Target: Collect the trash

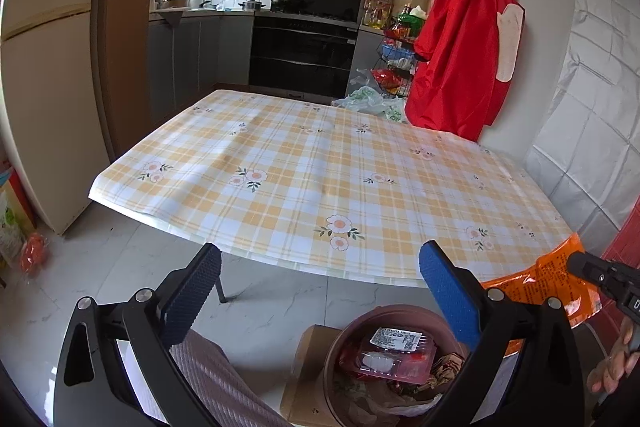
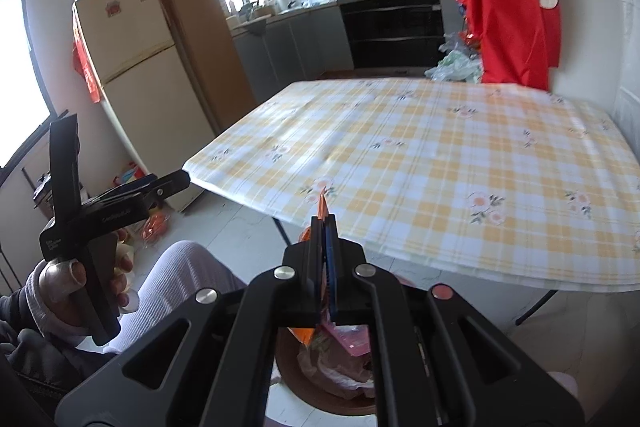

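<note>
The right tongs (image 2: 325, 223) are pressed together on an orange snack wrapper (image 2: 322, 202) — a thin sliver of it sticks up between the two pads, and more hangs below them. From the left wrist view, the same orange wrapper (image 1: 556, 279) hangs from the right tongs (image 1: 576, 263) just above and to the right of a brown trash bin (image 1: 394, 313).

The left tongs (image 1: 320, 291) are spread wide apart and hold nothing; their blue pads (image 1: 448, 291) frame the near edge of the table (image 1: 304, 163). From the right wrist view, the left tongs (image 2: 176, 183) sit in the person's left hand (image 2: 80, 287), to the left of the bin.

The bin stands on the floor just below the table's near edge, on a piece of cardboard (image 1: 308, 375). Inside it lie a clear plastic food tray with a printed label (image 1: 390, 351), crumpled wrappers and a plastic liner.

The table wears a yellow-and-white checked cloth with small flowers. Beyond its far right corner hangs a red apron (image 1: 460, 47); beyond its far edge stands a black oven (image 1: 304, 55), and to its left a cream refrigerator (image 1: 52, 87).
</note>
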Available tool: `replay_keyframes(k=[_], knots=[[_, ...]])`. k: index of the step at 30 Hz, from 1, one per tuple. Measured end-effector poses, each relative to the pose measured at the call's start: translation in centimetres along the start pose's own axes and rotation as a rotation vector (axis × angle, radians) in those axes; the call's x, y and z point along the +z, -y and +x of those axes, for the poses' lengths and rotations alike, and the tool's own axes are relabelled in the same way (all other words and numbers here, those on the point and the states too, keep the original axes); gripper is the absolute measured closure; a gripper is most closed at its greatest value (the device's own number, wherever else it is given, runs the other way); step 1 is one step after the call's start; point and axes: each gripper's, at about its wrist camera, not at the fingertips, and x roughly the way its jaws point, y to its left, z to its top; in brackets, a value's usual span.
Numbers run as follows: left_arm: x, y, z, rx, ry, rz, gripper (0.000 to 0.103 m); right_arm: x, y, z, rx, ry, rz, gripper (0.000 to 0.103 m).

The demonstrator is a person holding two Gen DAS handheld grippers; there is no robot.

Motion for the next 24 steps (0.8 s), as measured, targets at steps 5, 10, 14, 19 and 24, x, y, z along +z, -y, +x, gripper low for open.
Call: replay_keyframes(k=[5,10,14,19,24], knots=[[-0.2,-0.2,0.1,0.006,-0.005,-0.006,0.006,-0.5,0.4,1.4,0.000,-0.038,0.036,0.066],[-0.3,0.1,0.0,0.012,-0.008,0.017,0.006,-0.6,1.9,1.2,-0.089,-0.015,0.097,0.017],[-0.3,0.4,-0.1,0.010,-0.007,0.040,0.006,-0.3,2.4,0.0,-0.204,0.050,0.105,0.005],[-0.2,0.9,-0.3,-0.008,-0.004,0.069,0.006,0.1,2.9,-0.5,-0.322,0.075,0.119,0.006],[0.4,1.9,-0.7,-0.030,0.013,0.110,0.006,1.0,3.2,-1.4,-0.368,0.095,0.128,0.006]])
